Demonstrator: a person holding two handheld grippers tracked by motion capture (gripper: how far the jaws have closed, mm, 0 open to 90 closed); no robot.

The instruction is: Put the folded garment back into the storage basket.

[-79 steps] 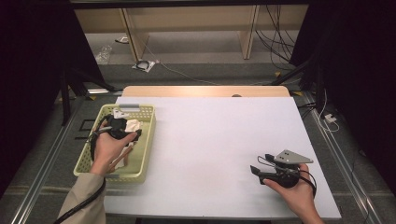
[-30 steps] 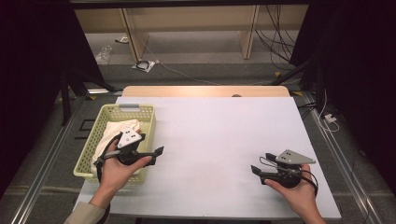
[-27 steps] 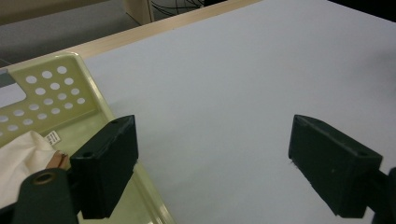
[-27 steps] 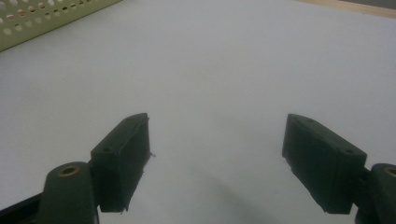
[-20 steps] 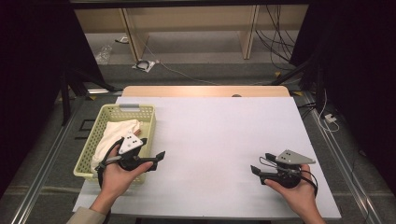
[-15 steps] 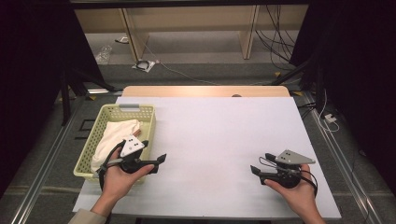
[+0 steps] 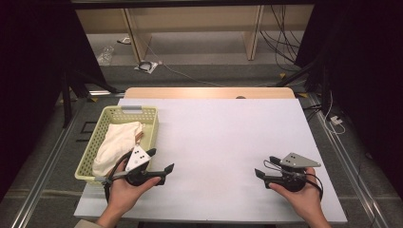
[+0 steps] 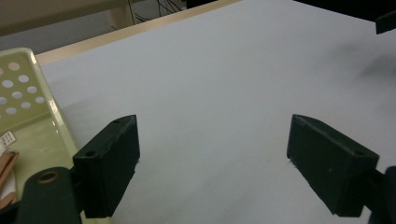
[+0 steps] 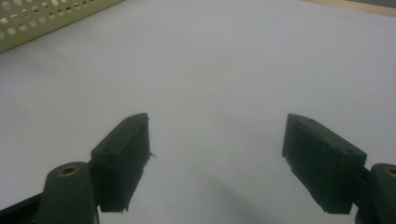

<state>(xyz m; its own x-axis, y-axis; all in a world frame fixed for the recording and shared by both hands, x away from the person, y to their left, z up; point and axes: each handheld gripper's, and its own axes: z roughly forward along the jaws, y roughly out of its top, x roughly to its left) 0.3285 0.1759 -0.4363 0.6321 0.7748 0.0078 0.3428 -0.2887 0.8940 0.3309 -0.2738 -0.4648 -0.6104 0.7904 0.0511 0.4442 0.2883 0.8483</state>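
A pale green perforated basket [image 7: 151, 124] stands on the left of the white table [image 7: 223, 133], with a folded cream cloth [image 7: 114, 142] lying inside it. My left gripper [image 7: 161, 160] is held just off the basket's near right corner, low over the table, open and holding nothing. In the left gripper view its jaws [image 8: 212, 158] stand wide apart over bare table, with the basket's wall [image 8: 28, 93] at the left. My right gripper [image 7: 264, 166] rests near the front right of the table, open. The right gripper view shows it [image 9: 217, 158] with nothing held, and the basket [image 9: 46, 18] far off.
A wooden strip [image 7: 209, 92] borders the table's far edge. Beyond it are shelf legs and cables [image 7: 280, 33] on the floor. A tip of the other gripper [image 8: 385, 21] shows at the top right of the left gripper view.
My left gripper has come out of the basket and drawn back toward the table's front, beside the basket's right corner; the cloth stays in the basket. The right gripper has not moved.
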